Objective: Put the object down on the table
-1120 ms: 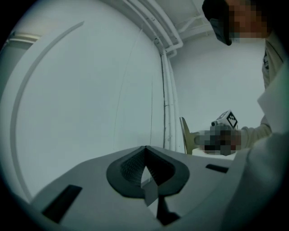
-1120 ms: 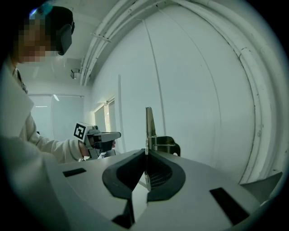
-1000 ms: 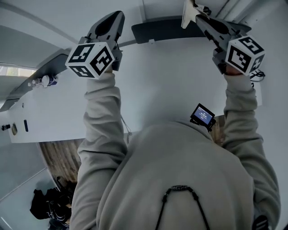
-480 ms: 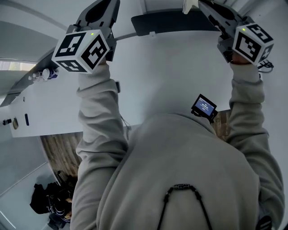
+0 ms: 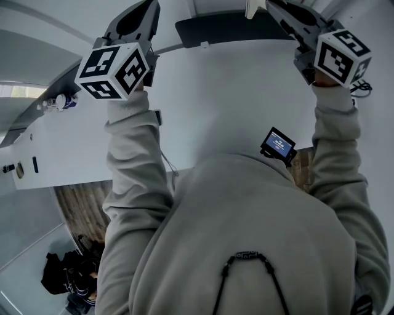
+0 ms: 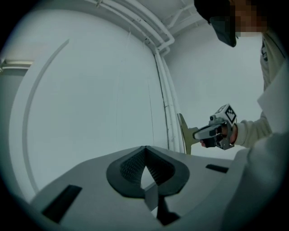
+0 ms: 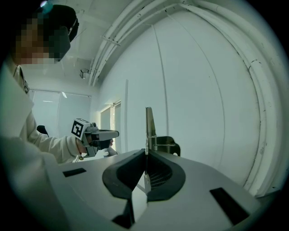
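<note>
My right gripper (image 5: pixel 271 6) is raised over the far side of the white table (image 5: pixel 234 86) and is shut on a thin, flat cream-coloured blade (image 5: pixel 251 7). In the right gripper view the blade (image 7: pixel 149 122) stands edge-on, sticking up from between the closed jaws (image 7: pixel 145 152). The left gripper view shows it from the side as a T-shaped piece (image 6: pixel 184 135) in the right gripper (image 6: pixel 198 133). My left gripper (image 5: pixel 146 7) is also raised, at the left, shut with nothing in it (image 6: pixel 144 149). It appears in the right gripper view too (image 7: pixel 103 134).
A dark rounded panel (image 5: pixel 228 27) stands past the table's far edge. A small device with a lit screen (image 5: pixel 278 146) hangs at the person's chest. A small bottle (image 5: pixel 61 102) sits far left, and a cable (image 5: pixel 363 90) lies at the table's right edge.
Both grippers have risen toward the top of the head view over the last second. The right one keeps hold of the cream blade. Little has changed in the last half second.
</note>
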A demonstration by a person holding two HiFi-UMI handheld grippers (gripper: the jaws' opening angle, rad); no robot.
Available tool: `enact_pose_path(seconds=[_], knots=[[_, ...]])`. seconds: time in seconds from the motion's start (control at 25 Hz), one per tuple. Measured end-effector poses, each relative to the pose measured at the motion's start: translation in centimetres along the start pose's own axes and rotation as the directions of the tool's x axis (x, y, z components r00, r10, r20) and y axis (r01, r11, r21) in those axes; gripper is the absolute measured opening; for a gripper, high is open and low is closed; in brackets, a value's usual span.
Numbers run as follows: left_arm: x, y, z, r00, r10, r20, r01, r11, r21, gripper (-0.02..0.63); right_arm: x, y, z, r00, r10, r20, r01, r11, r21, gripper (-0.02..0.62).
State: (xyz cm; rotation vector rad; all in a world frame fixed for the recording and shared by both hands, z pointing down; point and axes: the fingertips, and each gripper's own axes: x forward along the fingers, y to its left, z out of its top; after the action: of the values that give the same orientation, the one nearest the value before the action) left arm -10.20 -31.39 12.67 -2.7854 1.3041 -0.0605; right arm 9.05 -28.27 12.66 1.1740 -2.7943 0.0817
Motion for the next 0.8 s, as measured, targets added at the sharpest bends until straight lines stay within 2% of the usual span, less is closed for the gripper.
enact_pose_path(seconds=[0.32,0.52,0.8], knots=[[0.1,-0.5,0.4,0.999,-0.036,0.018,0.037,0.999,-0.031,0.003,0.1,0.1,-0.1,1.0,0.004,-0.009,-0.004,1.0,0.003,0.021],[0.6,-0.2,-0.5,0.999,-0.032,0.002,0.032,0.998,-0.061,0.003,0.1,-0.2,-0.4,1.0,0.002,-0.028,-0.002,1.0,0.0,0.021],[0.7,-0.1,-0.9,0.999,-0.034,-0.026,0.033,0.998,-0.057,0.003,0.2,-0.4,-0.6,0.999,-0.003,-0.047,0.004,1.0,0.023,0.021]])
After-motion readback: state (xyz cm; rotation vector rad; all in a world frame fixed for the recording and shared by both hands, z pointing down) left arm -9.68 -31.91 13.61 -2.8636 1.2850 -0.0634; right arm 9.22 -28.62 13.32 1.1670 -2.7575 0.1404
